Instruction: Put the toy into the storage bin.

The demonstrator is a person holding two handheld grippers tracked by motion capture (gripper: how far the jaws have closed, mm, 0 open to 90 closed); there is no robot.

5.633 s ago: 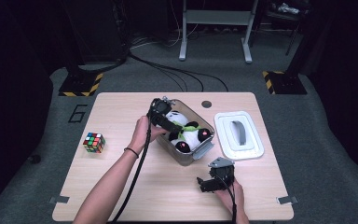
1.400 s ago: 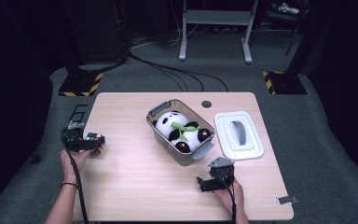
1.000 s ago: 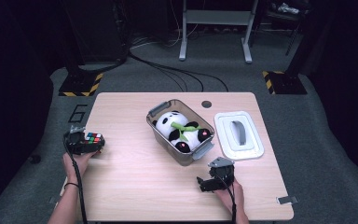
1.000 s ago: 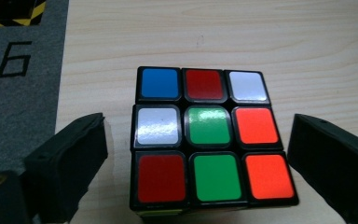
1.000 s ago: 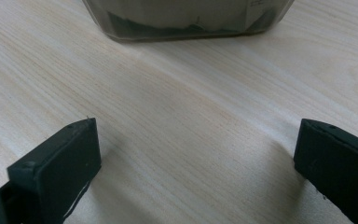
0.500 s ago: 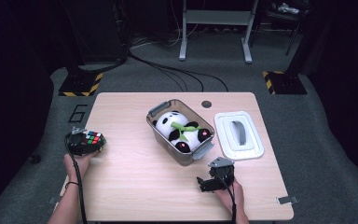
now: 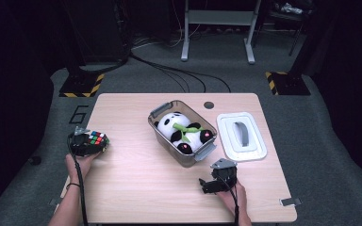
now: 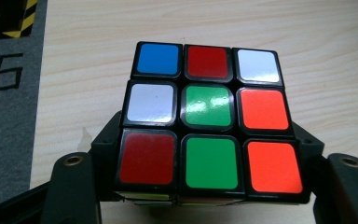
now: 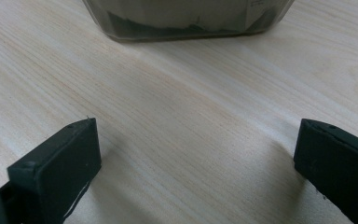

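Note:
A scrambled Rubik's cube (image 7: 96,140) sits at the table's left edge, its top face (image 8: 209,114) showing green, red, white, blue and orange squares. My left gripper (image 7: 93,144) is shut on it, its jaws having just been closing with the cube between them, and its black fingers (image 8: 72,185) press both sides. A clear plastic box (image 7: 164,109) in the middle of the table holds a panda plush (image 7: 185,133). My right gripper (image 7: 207,184) rests low on the wood just in front of the box (image 9: 186,18), open with nothing between its fingers.
The box's white lid (image 7: 242,136) with a grey handle lies flat to the right of the box. A round cable hole (image 7: 209,105) is near the table's far edge. Dark carpet with cables and hazard-striped feet surrounds the table.
My left gripper left the box, moved to the table's left edge and closed around the cube. The right gripper has stayed where it was.

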